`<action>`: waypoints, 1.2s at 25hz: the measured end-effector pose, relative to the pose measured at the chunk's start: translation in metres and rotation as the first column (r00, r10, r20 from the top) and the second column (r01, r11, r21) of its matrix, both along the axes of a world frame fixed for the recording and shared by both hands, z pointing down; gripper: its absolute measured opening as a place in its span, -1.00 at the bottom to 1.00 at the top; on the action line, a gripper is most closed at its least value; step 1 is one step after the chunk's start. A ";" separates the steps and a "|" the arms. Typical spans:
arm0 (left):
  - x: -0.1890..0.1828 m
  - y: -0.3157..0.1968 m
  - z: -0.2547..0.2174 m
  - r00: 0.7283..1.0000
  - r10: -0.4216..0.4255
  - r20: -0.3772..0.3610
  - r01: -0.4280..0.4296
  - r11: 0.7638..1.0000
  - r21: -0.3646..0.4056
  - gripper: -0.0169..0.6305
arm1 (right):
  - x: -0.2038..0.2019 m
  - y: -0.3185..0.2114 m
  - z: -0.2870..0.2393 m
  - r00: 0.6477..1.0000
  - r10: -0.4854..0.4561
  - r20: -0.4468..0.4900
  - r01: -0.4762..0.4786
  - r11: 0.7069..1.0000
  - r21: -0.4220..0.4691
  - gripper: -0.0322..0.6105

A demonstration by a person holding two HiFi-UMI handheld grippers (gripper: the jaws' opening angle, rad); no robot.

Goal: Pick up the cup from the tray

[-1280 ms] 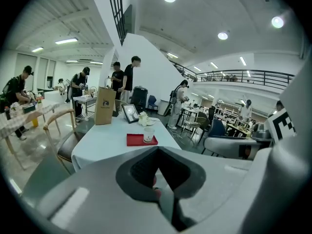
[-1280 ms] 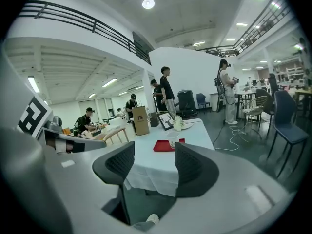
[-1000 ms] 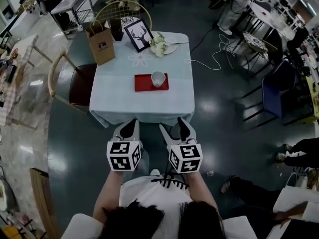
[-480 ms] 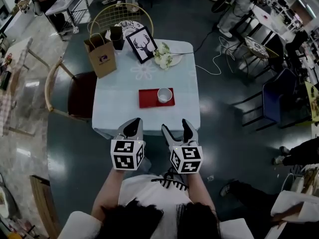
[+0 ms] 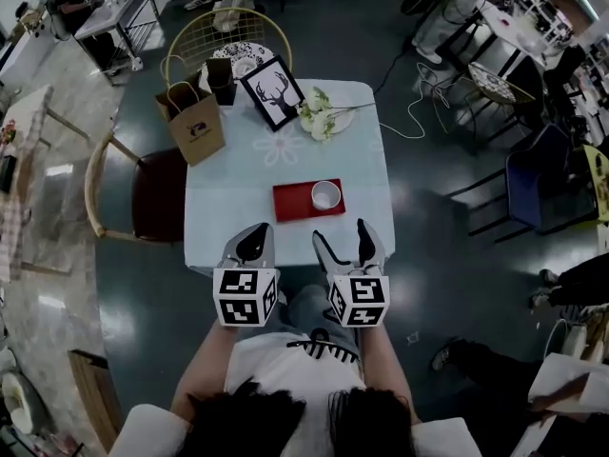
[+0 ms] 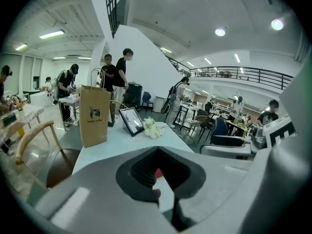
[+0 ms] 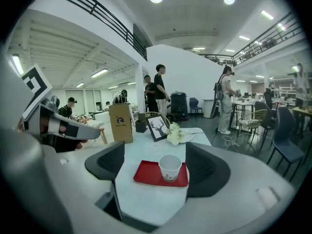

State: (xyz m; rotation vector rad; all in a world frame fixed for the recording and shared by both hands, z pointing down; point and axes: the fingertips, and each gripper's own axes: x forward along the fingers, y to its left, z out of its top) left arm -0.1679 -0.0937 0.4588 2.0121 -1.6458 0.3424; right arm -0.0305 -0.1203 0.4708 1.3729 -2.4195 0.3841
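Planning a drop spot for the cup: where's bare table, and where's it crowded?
Bare: the table left of the red tray, from the paper bag to the near edge; the band between tray and picture frame; a narrow strip right of the cup. Crowded: the far edge, with bag, frame and flowers.

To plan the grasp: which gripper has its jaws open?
The right gripper: its jaws stand apart, and its view shows the cup ahead between them, on the tray. The left gripper's jaws are together.

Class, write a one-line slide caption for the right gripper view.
Open right claw lines up with the white cup standing on the red tray, short of contact.
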 end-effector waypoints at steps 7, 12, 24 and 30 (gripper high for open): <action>-0.006 -0.013 0.010 1.000 0.007 0.014 -0.007 1.000 -0.013 -0.95 | -0.003 -0.028 0.022 0.999 0.015 -0.046 -0.015 1.000 0.011 0.41; -0.010 -0.034 0.016 0.999 -0.051 0.012 0.051 0.999 0.002 -0.95 | -0.005 -0.051 0.039 0.997 -0.008 -0.075 0.010 0.999 0.032 0.43; 0.017 -0.061 0.078 1.000 -0.017 -0.013 0.013 0.977 -0.215 -0.95 | -0.017 -0.074 0.111 0.992 -0.082 -0.098 0.070 0.990 -0.122 0.46; 0.017 -0.070 0.106 0.999 -0.028 0.026 0.034 0.960 -0.278 -0.95 | -0.009 -0.086 0.136 0.995 -0.032 -0.097 0.017 0.988 -0.156 0.46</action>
